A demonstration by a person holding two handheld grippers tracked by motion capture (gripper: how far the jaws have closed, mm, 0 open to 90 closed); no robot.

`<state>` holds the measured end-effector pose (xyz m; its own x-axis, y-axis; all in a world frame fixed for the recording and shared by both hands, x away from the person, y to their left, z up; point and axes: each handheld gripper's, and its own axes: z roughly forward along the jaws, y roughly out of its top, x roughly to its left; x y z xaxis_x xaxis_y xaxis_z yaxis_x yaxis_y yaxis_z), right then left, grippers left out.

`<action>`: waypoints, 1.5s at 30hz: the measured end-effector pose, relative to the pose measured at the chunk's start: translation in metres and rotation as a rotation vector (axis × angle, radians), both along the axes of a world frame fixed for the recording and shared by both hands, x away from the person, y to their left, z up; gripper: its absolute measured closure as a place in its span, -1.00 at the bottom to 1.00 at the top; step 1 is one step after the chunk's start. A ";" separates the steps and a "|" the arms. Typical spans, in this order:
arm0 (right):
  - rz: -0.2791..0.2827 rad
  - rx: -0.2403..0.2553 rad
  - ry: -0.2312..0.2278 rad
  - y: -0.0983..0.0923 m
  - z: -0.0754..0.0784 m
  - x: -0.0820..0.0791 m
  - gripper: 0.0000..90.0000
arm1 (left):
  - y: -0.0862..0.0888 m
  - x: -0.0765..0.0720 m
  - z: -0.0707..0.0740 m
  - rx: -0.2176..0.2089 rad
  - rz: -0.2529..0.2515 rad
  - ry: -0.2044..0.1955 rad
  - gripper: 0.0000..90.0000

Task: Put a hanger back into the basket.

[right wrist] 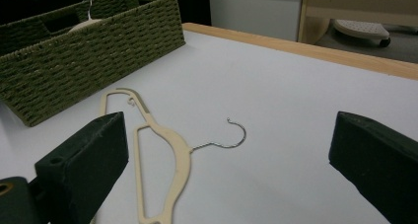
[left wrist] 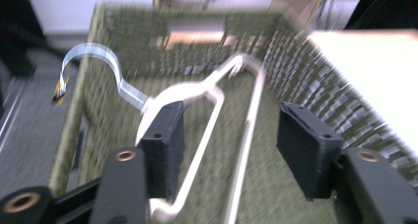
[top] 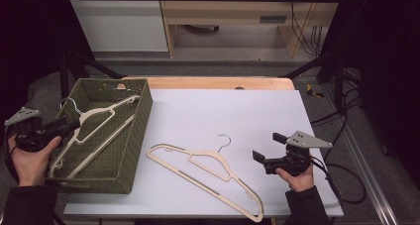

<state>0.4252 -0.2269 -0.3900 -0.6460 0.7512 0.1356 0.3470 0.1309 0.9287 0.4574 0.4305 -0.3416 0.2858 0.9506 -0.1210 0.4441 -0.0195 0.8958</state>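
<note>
Nearest the person, a cream plastic hanger [top: 208,173] lies flat on the white table [top: 223,111]. Its long axis runs diagonally from the near right corner toward the basket, and its thin wire hook [top: 225,138] curls away toward the far edge. The body is smooth and slender, with a cut-out bar and small notches along the arm.

The right gripper [top: 270,148] hovers just beside this hanger's right end, its blocky black jaws spread wide with nothing between them; in the right gripper view the hanger [right wrist: 162,155] lies on the table between and beyond them.

To the left, the left gripper [top: 69,126] sits over the near left rim of a rectangular olive woven basket [top: 136,136]. Its ribbed black jaws stand apart, gripping nothing.

Inside the basket rests a second cream hanger [top: 96,131], leaning lengthwise toward the far right corner, its metal hook [left wrist: 98,68] arching over the left wall.
</note>
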 end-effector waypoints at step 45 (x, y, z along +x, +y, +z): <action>0.008 -0.006 -0.012 -0.003 0.000 -0.001 -0.95 | -0.263 -0.002 -0.008 0.076 -0.501 -0.112 -0.79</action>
